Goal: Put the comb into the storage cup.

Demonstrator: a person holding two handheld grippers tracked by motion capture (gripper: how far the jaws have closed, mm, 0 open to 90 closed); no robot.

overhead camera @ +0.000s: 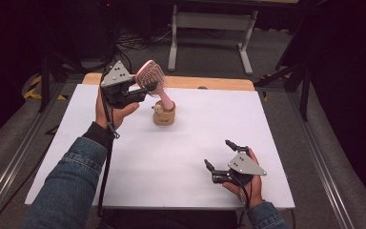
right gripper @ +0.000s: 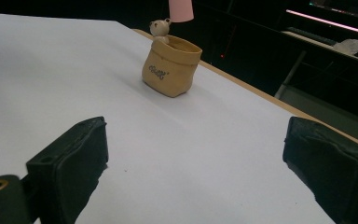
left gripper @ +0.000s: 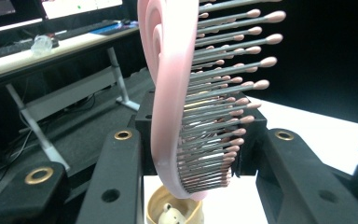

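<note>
Both left gripper (overhead camera: 140, 90) jaws clamp the pink hairbrush (overhead camera: 151, 76); right gripper (overhead camera: 218, 155) gapes wide.

The tan holder (right gripper: 171, 66) bears a short dark word printed on its front, seen in the right gripper view; its letters are too small to read.

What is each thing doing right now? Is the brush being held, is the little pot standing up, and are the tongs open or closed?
Pink plastic hairbrush: held in the air, tilted, handle end just above the pot.
Small tan pot with a little bear figure: upright on the table, nothing gripping it.
Left tongs: shut on the hairbrush.
Right tongs: open, empty, low over the table.
White table: flat, bearing the pot.
</note>
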